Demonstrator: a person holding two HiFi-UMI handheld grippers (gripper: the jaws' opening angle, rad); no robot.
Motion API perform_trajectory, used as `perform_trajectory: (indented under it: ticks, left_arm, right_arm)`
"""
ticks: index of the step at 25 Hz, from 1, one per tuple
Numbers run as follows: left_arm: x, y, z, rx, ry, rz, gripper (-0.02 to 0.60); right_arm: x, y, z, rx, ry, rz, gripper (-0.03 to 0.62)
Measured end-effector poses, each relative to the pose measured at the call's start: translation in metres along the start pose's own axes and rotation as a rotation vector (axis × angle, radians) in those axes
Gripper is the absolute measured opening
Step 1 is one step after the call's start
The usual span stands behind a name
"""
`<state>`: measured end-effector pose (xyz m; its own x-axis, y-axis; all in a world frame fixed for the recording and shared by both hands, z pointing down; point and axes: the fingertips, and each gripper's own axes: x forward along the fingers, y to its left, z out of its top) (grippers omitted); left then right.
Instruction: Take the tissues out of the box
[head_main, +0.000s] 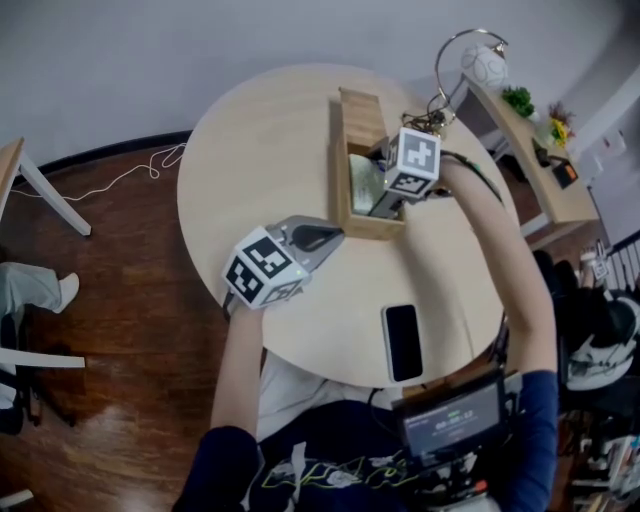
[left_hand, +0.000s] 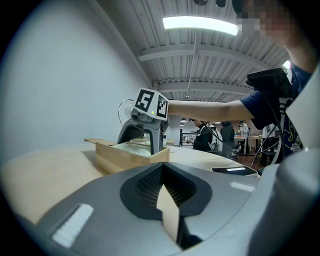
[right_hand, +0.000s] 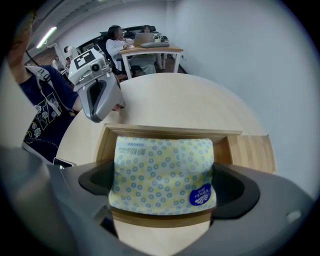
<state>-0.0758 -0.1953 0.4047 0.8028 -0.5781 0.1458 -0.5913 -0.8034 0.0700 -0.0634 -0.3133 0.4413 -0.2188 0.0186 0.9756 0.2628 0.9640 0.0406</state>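
The right gripper (head_main: 388, 203) is reaching into the box (head_main: 341, 160), its jaws clamping both sides of the pack (right_hand: 162, 175) lying inside, evidently for lifting. The left gripper (head_main: 318, 238) is resting closed and empty on the table (head_main: 250, 150) just beside the box, probably ready to steady it.

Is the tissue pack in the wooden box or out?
In: the tissue pack lies between walls of the wooden box, right gripper clamping it.

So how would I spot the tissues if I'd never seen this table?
Find the round wooden table, then the long wooden box on its far side. The tissue pack lies inside it, between the right gripper's jaws. It's the only soft, pale yellow thing, dotted with little blue rings and a dark blue sticker.
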Motion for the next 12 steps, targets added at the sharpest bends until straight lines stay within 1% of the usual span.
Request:
perform_trajectory:
  ticks: [12]
  left_arm:
    - [-0.0057,0.0025,0.0018,0.003,-0.002,-0.004,0.003]
  right_arm:
    - [-0.0003,-0.0046,0.0034,-0.010,0.002,-0.010,0.585]
